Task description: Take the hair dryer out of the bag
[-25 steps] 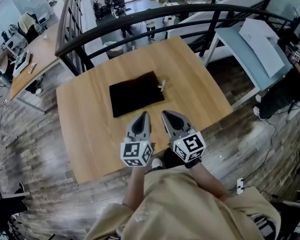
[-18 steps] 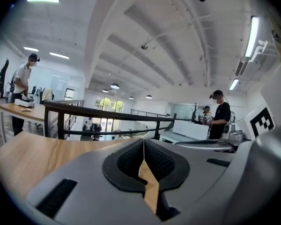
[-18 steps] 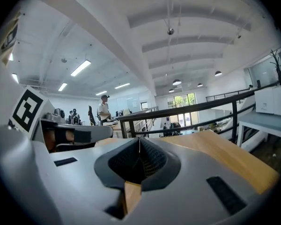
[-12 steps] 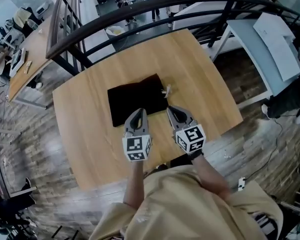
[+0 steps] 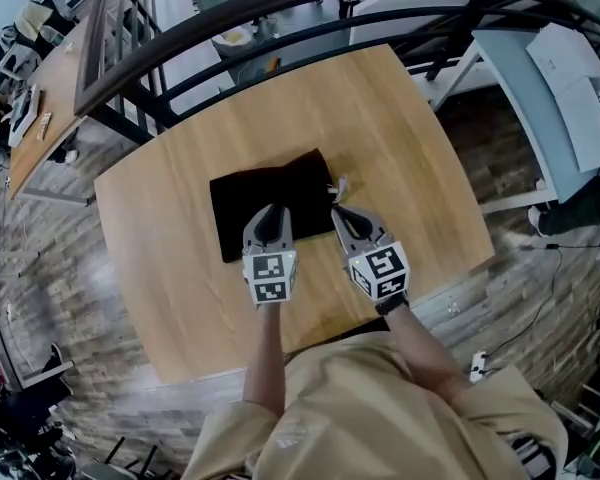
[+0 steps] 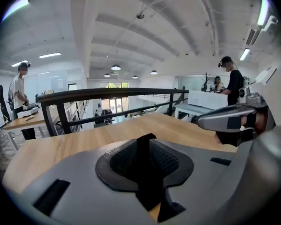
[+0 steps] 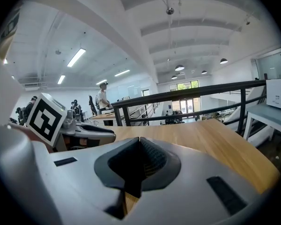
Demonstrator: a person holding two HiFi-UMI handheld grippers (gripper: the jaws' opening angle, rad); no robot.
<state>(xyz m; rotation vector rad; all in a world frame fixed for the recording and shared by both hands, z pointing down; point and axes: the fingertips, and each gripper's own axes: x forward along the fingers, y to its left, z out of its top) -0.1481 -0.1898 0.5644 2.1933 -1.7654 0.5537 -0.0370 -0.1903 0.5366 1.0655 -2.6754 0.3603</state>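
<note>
My left gripper (image 5: 270, 212) hangs over the near edge of the black bag (image 5: 242, 206), its jaws opening a slit with nothing pinched between them. My right gripper (image 5: 341, 212) is pressed together and empty, just beside the bag's right edge, near the white cord (image 5: 338, 184). The bag lies flat in the middle of the wooden table (image 5: 160, 268). The hair dryer is out of sight.
</note>
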